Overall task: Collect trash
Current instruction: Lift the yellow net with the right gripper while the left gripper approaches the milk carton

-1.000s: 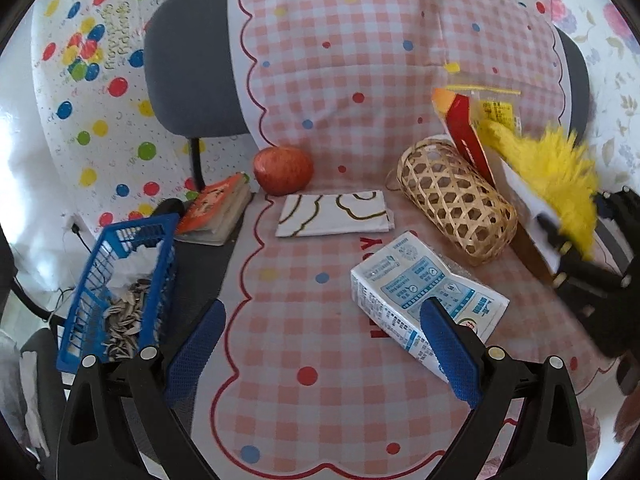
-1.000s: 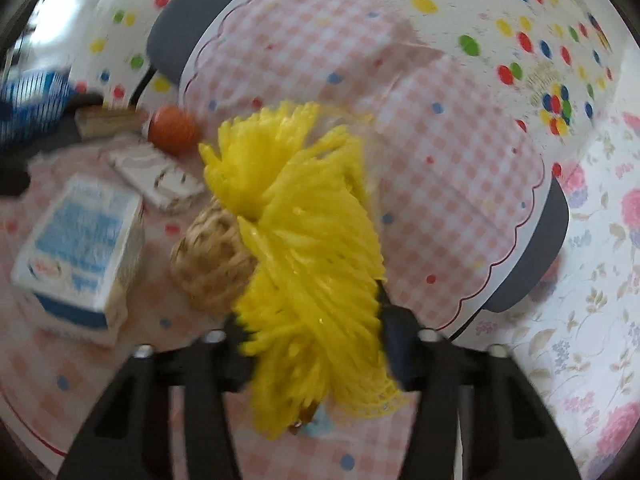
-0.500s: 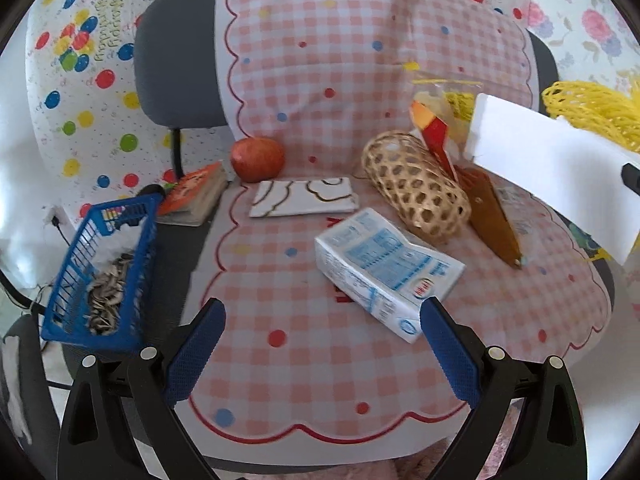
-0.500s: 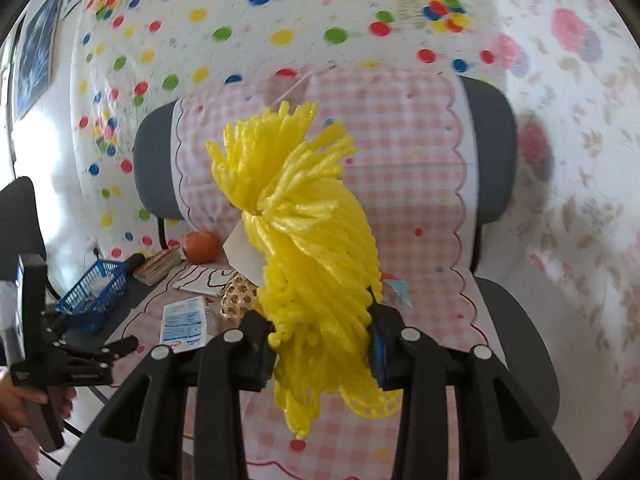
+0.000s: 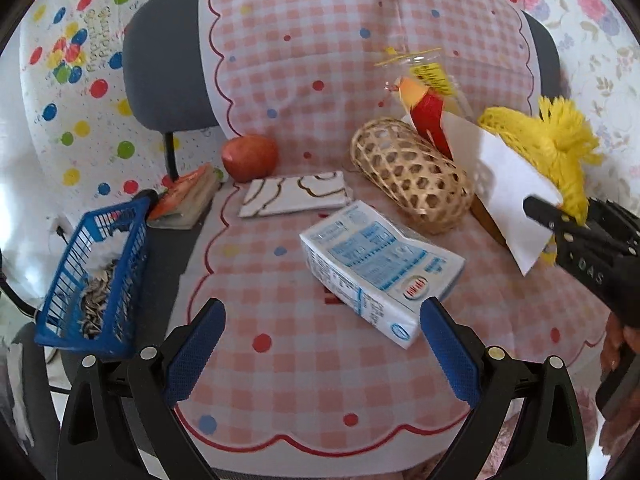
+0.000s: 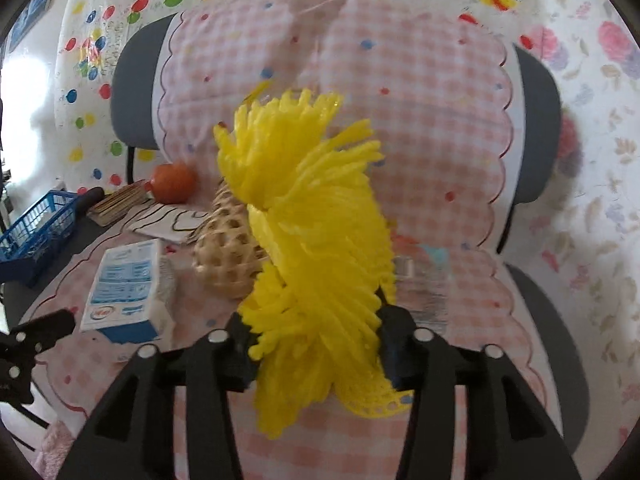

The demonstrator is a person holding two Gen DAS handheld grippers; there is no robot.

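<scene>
- On the checkered chair seat [image 5: 304, 380]: milk carton [image 5: 380, 268] just ahead of the wide-open, empty left gripper [image 5: 320, 344].
- Left view only: white card [image 5: 508, 188] behind the yellow foam net [image 6: 316, 256].
- Right gripper [image 6: 316, 344] jaws just widened, pads still clamping the net, held above the seat.

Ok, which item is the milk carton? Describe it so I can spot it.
On the pink checked cloth covering the chair seat, look in front of the woven bamboo basket. The milk carton lies flat there between the left gripper fingers' line of sight: the only white box with blue print.
</scene>
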